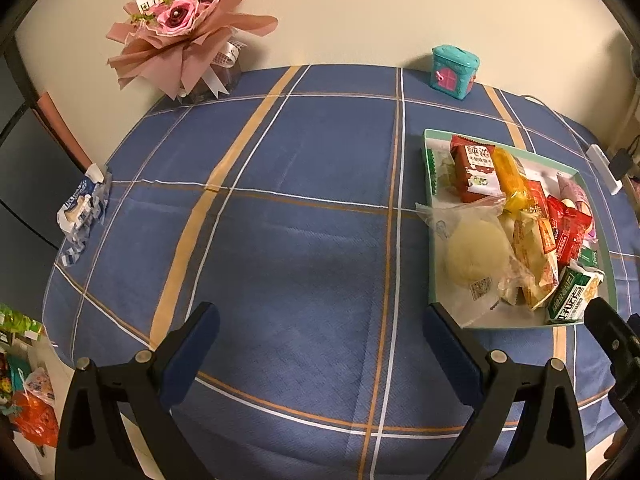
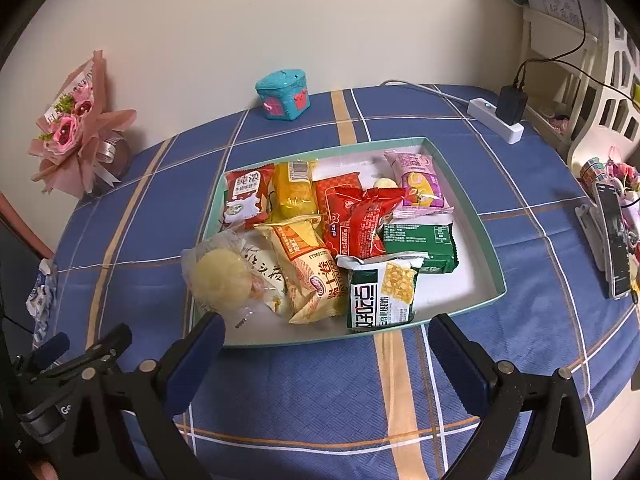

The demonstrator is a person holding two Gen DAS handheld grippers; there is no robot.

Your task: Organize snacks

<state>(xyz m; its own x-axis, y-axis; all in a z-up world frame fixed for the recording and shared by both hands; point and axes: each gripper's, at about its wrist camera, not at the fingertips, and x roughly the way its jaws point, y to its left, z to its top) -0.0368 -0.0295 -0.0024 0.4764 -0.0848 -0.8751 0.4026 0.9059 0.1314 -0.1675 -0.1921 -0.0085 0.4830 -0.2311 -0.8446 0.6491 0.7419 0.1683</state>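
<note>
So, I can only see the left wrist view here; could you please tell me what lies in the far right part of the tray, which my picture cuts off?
Observer: A pink snack packet lies in the far right corner of the tray, with bare white floor beside it.
Operator: Thank you. Is there anything on the table beyond the tray's right side?
Observer: Yes, a phone is propped in a stand at the table's right edge.
Operator: And where is the right gripper?
Observer: The right gripper is open and empty, just short of the tray's near rim.
</note>
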